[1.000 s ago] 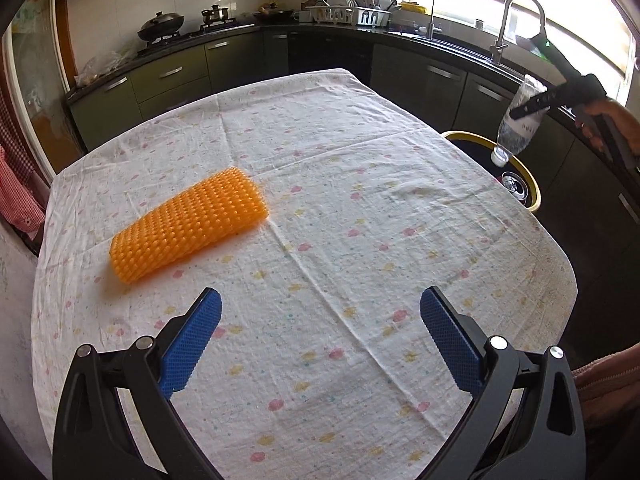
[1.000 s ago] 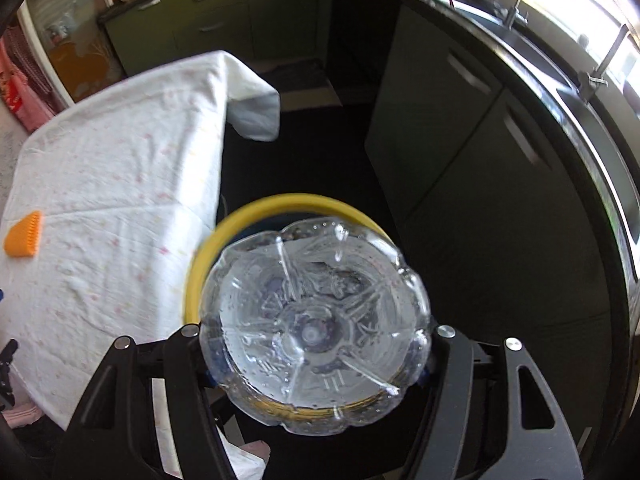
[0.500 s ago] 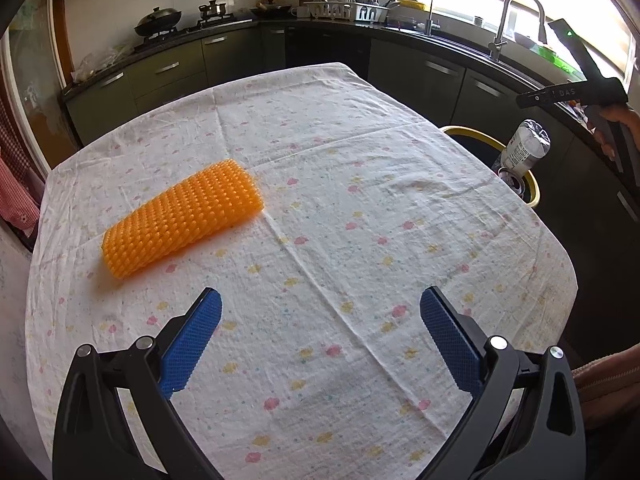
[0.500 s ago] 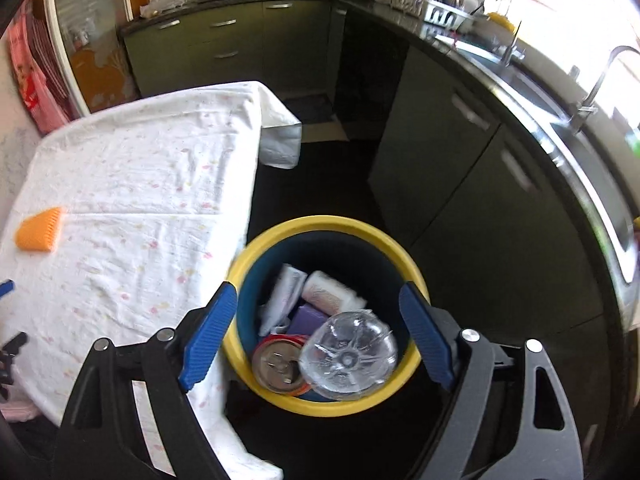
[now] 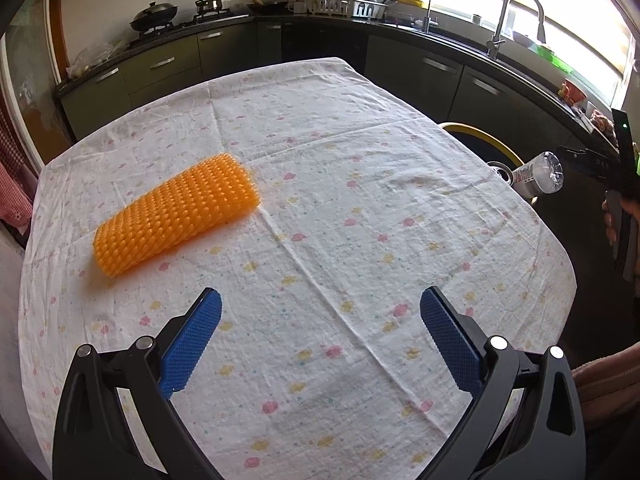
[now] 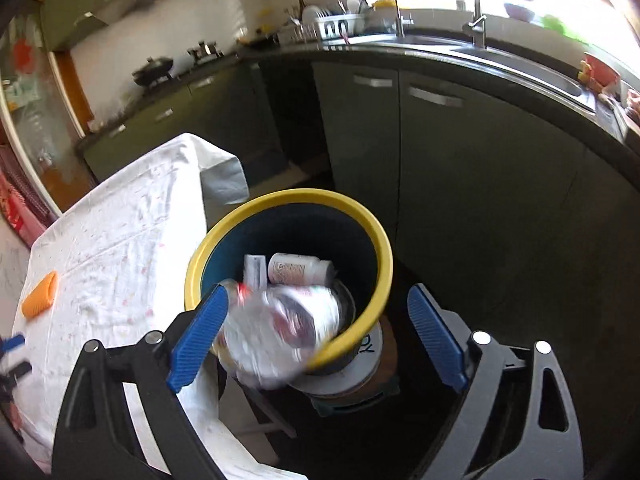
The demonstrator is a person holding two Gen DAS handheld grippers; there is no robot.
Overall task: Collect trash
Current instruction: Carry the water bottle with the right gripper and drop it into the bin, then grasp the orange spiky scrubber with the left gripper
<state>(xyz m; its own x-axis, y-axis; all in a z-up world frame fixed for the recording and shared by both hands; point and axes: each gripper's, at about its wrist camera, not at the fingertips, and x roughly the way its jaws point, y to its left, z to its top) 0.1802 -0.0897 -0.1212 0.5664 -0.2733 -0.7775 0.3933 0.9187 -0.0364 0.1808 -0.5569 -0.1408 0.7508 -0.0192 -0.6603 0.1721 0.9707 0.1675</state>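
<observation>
Orange foam net sleeve (image 5: 176,213) lies on worktop (image 5: 320,240) w/ floral cloth, left side. L gripper (image 5: 320,320) above cloth, jaws apart, empty. R gripper (image 6: 316,324) jaws just opened wide; clear plastic bottle (image 6: 276,328) btwn them, unpressed, blurred, over yellow-rimmed bin (image 6: 288,200).

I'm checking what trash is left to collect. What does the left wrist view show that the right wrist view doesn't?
Only the left wrist view shows the left hand-held gripper, open over the tablecloth.

Only the right wrist view looks into the bin, at a white container among other trash, with the right hand-held gripper open.

Both show the orange foam net lying on the table, and the clear bottle at the bin's rim.
</observation>
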